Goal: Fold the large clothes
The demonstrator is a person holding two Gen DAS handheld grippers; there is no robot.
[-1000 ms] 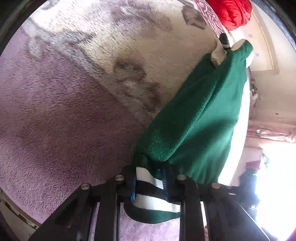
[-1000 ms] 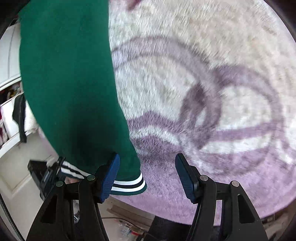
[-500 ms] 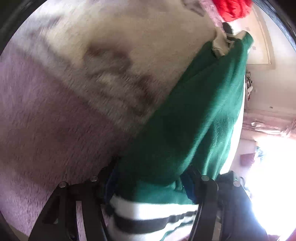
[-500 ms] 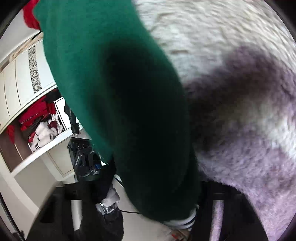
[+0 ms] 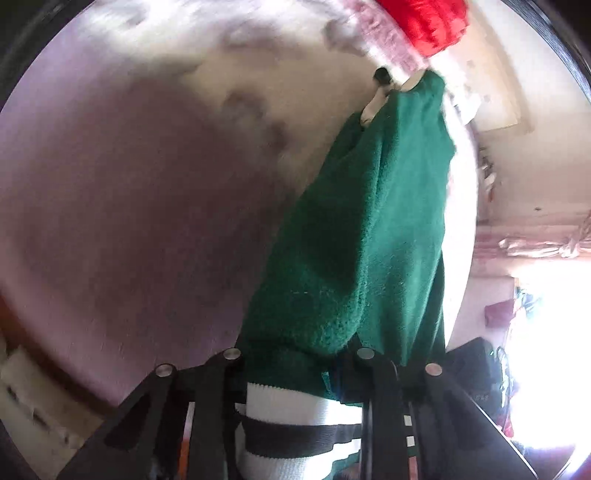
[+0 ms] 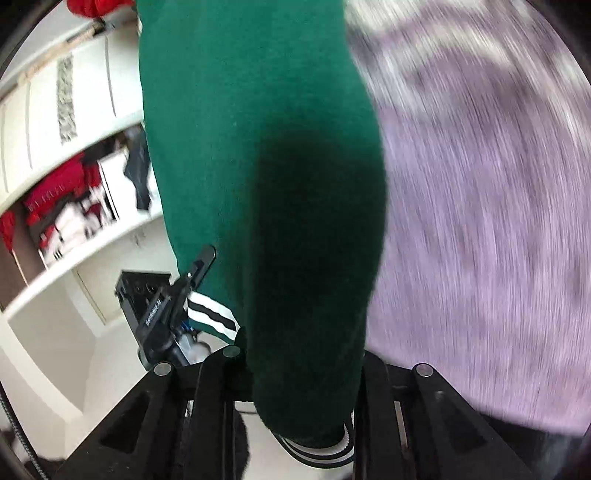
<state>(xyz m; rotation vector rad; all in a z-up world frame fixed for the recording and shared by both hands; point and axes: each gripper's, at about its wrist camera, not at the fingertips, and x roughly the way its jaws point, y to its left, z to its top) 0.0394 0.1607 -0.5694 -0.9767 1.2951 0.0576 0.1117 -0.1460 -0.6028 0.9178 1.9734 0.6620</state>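
A purple-and-cream blanket (image 5: 129, 206) covers the bed, wide and bare left of the green garment (image 5: 369, 240), which hangs stretched between both grippers, its right edge over the bed's side. The left gripper (image 5: 295, 373) is clamped on the striped hem (image 5: 295, 417); the right gripper (image 6: 299, 373) pinches the other striped end. Only the right view shows the shelves (image 6: 74, 206); only the left shows the red bundle (image 5: 424, 22).
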